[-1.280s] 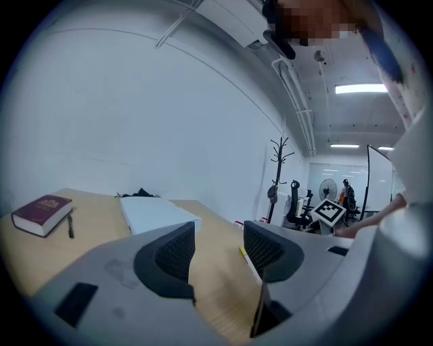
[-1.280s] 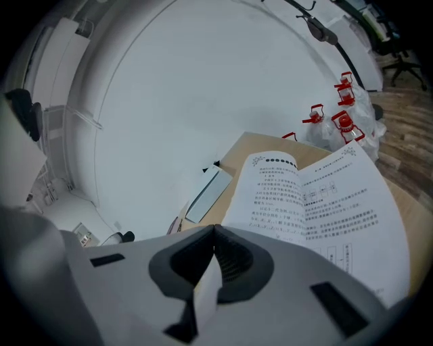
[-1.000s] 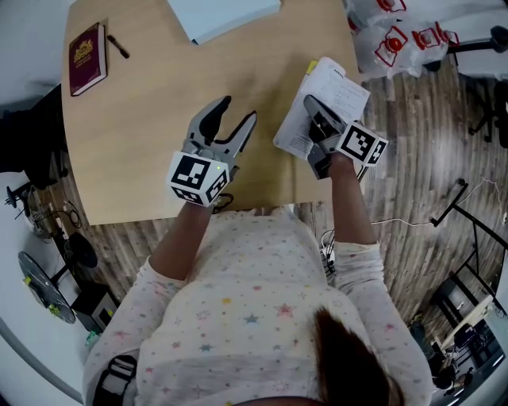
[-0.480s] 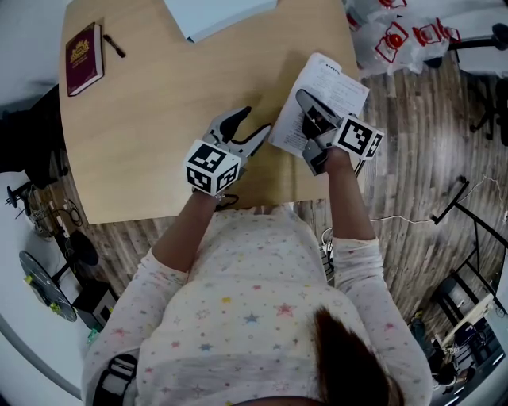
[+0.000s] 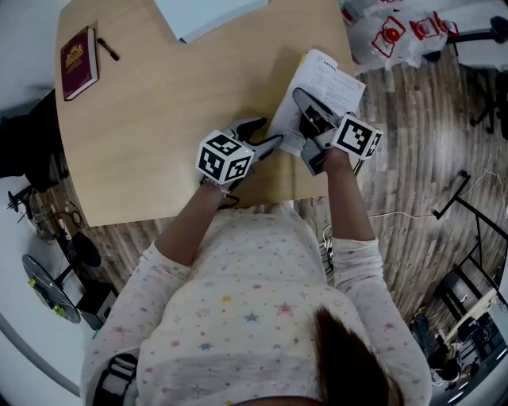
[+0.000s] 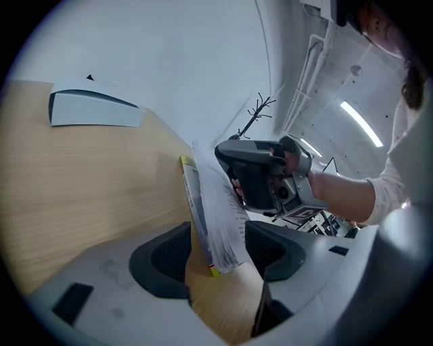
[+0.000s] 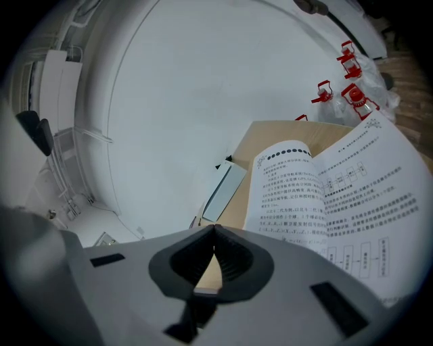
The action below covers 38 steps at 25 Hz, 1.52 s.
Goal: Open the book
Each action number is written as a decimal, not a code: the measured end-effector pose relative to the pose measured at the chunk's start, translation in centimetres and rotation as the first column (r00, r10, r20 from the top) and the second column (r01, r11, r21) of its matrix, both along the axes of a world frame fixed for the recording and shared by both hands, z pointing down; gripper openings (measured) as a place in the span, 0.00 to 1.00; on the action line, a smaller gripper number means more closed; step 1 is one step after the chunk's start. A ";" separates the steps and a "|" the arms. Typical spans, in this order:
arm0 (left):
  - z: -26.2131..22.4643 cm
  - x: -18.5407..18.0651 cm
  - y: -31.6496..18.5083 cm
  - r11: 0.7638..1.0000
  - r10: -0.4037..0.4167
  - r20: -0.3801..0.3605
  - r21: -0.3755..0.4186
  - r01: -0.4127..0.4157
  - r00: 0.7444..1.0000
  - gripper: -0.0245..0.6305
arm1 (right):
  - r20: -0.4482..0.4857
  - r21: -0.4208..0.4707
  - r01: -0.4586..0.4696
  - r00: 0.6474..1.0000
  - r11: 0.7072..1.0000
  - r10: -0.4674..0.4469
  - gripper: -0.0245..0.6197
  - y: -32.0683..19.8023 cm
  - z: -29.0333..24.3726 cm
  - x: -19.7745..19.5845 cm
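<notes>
A white paperback book (image 5: pixel 329 79) lies near the table's right edge, its printed pages spread toward the right gripper view (image 7: pixel 325 196). My right gripper (image 5: pixel 302 99) rests over the book with its jaws closed (image 7: pixel 215 233), apparently pinching the lifted pages at their left edge. The raised sheets and yellow-edged cover (image 6: pixel 216 209) stand between the jaws of my left gripper (image 6: pixel 220 250), which is open around the book's near-left corner (image 5: pixel 268 131). From the left gripper view the right gripper (image 6: pixel 260 176) shows just behind the pages.
On the wooden table (image 5: pixel 159 103) a dark red book (image 5: pixel 77 62) and a pen (image 5: pixel 107 49) lie far left. A pale flat folder (image 5: pixel 206 12) sits at the far edge. White bags with red print (image 5: pixel 397 32) lie on the floor to the right.
My left gripper has swung right across the table and now straddles the book's corner. The right gripper and the book have shifted slightly left.
</notes>
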<state>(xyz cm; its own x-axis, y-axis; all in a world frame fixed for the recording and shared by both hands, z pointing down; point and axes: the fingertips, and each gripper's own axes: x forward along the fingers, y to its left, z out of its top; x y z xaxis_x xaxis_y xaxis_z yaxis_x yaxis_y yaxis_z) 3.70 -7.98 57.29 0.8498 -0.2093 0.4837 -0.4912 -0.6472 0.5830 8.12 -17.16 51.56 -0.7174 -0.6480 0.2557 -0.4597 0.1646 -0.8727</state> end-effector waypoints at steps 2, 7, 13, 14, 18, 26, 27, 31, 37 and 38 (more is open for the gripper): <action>0.0 0.5 0.2 1.000 0.028 0.003 -0.004 -0.028 1.000 0.39 | -0.001 0.011 0.005 1.000 1.000 -0.005 0.04 0.0 -0.2 0.0; 0.1 1.7 1.1 0.996 0.084 0.005 -0.026 -0.084 0.996 0.38 | -0.006 0.005 -0.002 1.000 1.000 0.002 0.04 0.1 -0.1 0.2; 0.2 1.0 0.8 0.998 0.057 0.018 -0.039 -0.056 0.998 0.19 | -0.004 0.017 -0.004 1.000 1.000 0.004 0.04 0.2 -0.3 0.2; 0.1 0.9 0.7 0.998 0.055 0.018 -0.039 -0.055 0.998 0.17 | -0.003 0.019 -0.004 1.000 1.000 0.004 0.04 0.2 -0.5 0.1; -0.4 0.7 0.3 0.998 0.032 0.003 -0.050 -0.032 0.999 0.11 | -0.016 0.030 -0.002 1.000 1.000 0.003 0.04 0.3 -1.1 0.2; -0.8 0.2 0.2 0.999 0.027 0.015 -0.042 -0.027 1.000 0.10 | -0.093 0.048 -0.015 0.995 0.999 0.020 0.04 1.0 -1.6 1.9; -0.9 0.0 0.2 0.999 0.027 0.018 -0.037 -0.027 0.999 0.10 | -0.097 0.049 -0.019 0.995 0.999 0.024 0.04 1.1 -1.7 2.1; -1.3 -0.5 0.0 1.000 0.020 0.027 -0.022 -0.019 0.999 0.10 | -0.115 0.054 -0.032 0.993 0.998 0.038 0.04 1.5 -2.0 2.8; -1.4 -1.3 -0.3 1.000 -0.008 0.028 -0.012 0.008 1.000 0.10 | -0.146 0.074 -0.045 0.988 0.996 0.055 0.04 2.3 -2.6 3.3; -1.4 -1.4 -0.3 1.000 -0.013 0.029 -0.009 0.014 0.999 0.10 | -0.154 0.080 -0.046 0.986 0.996 0.057 0.04 2.5 -2.8 3.4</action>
<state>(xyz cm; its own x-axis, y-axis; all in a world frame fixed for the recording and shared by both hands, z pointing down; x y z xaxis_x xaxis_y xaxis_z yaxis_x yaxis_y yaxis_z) 2.30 -8.27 55.86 0.8325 -0.2162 0.5101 -0.5167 -0.6352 0.5741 11.54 -14.69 48.79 -0.6377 -0.7049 0.3107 -0.5989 0.2001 -0.7754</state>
